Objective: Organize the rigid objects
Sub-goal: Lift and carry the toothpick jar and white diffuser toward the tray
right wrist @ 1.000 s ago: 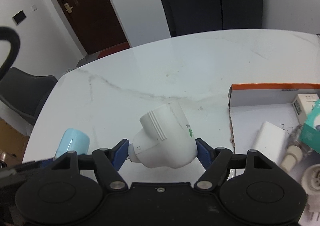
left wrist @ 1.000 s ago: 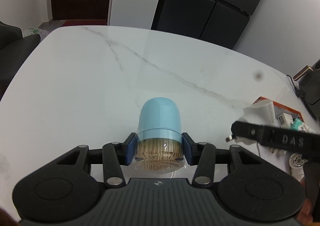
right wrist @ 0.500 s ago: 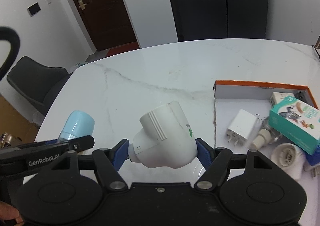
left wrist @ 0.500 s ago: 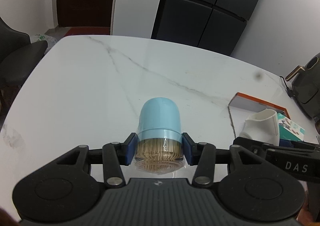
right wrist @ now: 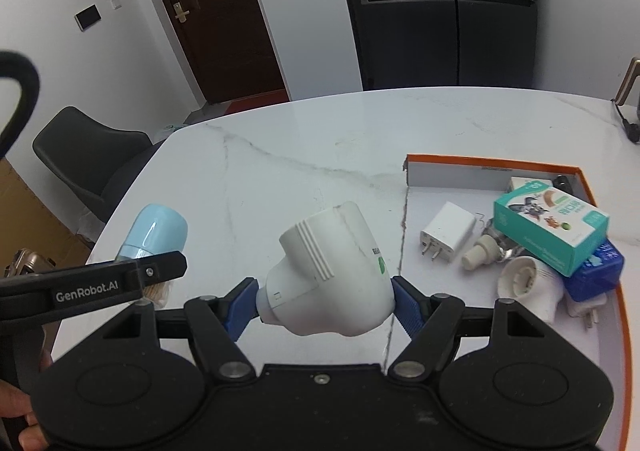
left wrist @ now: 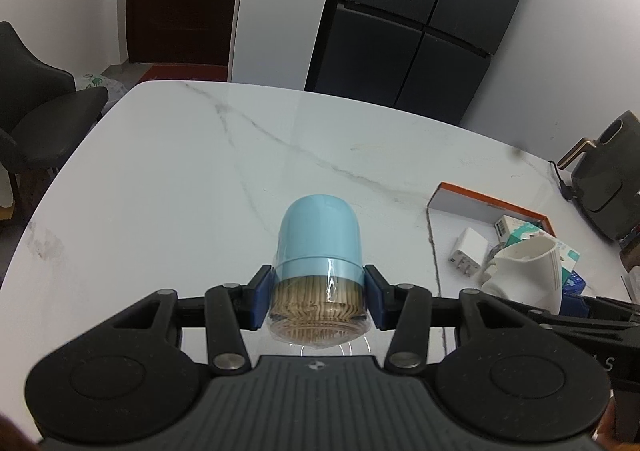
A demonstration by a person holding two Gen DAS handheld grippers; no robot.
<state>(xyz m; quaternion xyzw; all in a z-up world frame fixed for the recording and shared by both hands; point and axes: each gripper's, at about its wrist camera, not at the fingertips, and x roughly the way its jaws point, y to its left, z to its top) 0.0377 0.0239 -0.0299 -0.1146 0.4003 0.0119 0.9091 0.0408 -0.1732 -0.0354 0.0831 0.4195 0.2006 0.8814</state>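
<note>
Grasping a toothpick jar (left wrist: 319, 251) hides the left gripper (left wrist: 319, 297) pads; right gripper (right wrist: 325, 301), clamping a white plug-in device (right wrist: 328, 275).

- A white marble table (left wrist: 168, 179) with grey veins is being lit evenly from above;
- a dark wooden door (right wrist: 216, 11) and a black refrigerator (right wrist: 440, 7) are being framed by white walls;
- a black chair (right wrist: 88, 155) is being kept beside the table.
</note>
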